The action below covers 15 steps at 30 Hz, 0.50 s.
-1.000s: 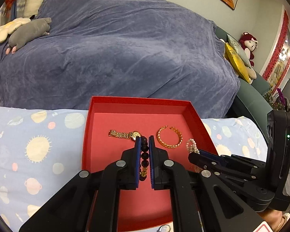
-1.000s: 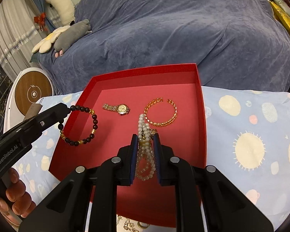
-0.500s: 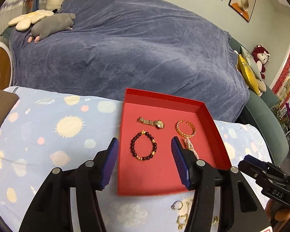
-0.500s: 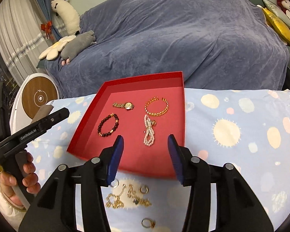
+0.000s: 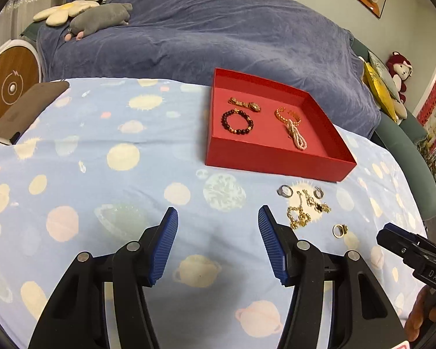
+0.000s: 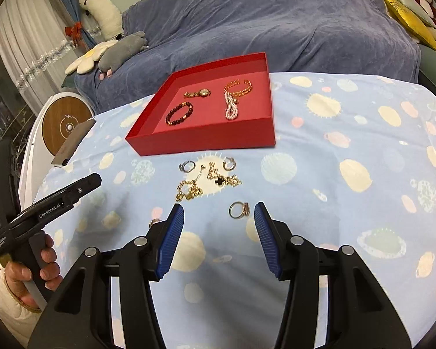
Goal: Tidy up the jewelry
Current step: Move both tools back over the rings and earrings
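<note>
While both pairs of tongs hang over the planet-print cloth (image 5: 107, 133) on the table, neither one holds anything. The left tongs (image 5: 218, 218) stand spread, their blue pads (image 5: 165, 244) wide apart with only bare cloth between them; their jaws have just been opening. The right tongs (image 6: 219, 213) are spread too and have likewise just been opening — a gold ring (image 6: 239, 210) lies on the cloth between their tips, nearer the right-hand pad, untouched.

Ahead of both tongs sits the red tray (image 5: 276, 160). Inside it lie a gold watch (image 5: 245, 104) at the back, a dark bead bracelet (image 5: 237, 121) just in front of the watch, a gold bangle (image 5: 287, 115) to the right, and a pearl strand (image 5: 296, 136) overlapping the bangle's front edge and running toward the tray's near wall.

Between the tray and the tongs, loose pieces rest on the cloth: a silver ring (image 6: 187, 166) and a small hoop (image 6: 229, 163) just before the tray's near wall, and a tangle of gold chains (image 6: 206, 184) behind the gold ring. In the left wrist view this cluster lies to the right of the left tongs, beyond the right-hand pad, well clear of the gap.

A hand (image 6: 29, 273) grips the left tool's handle at the lower left of the right wrist view. Behind the table stretches a sofa under a blue throw (image 6: 276, 20).
</note>
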Available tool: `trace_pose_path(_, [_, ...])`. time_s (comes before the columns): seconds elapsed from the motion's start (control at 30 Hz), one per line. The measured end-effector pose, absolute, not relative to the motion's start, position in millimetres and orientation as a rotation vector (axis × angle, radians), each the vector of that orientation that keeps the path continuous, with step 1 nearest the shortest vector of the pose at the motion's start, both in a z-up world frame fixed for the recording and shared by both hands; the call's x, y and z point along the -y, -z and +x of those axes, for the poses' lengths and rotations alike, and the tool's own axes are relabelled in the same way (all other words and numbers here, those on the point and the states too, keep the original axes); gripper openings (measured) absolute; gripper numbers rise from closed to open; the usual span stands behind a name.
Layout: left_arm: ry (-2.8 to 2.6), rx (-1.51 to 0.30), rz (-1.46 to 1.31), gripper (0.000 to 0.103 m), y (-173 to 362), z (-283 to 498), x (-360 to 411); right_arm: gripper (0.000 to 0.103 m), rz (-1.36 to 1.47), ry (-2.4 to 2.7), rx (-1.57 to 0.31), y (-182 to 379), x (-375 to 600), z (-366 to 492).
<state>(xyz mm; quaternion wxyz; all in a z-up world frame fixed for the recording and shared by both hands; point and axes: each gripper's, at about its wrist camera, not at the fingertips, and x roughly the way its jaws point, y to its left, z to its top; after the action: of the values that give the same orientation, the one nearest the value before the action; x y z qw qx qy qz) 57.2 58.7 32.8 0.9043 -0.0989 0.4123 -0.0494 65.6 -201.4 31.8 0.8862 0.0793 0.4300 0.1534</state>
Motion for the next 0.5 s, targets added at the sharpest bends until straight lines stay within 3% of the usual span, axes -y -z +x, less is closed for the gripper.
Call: trace_pose_path(0.5, [0.187,-0.930,-0.135,0.056,-5,60,-21,0.049,0.117,-0.312,-0.940,-10,191,73])
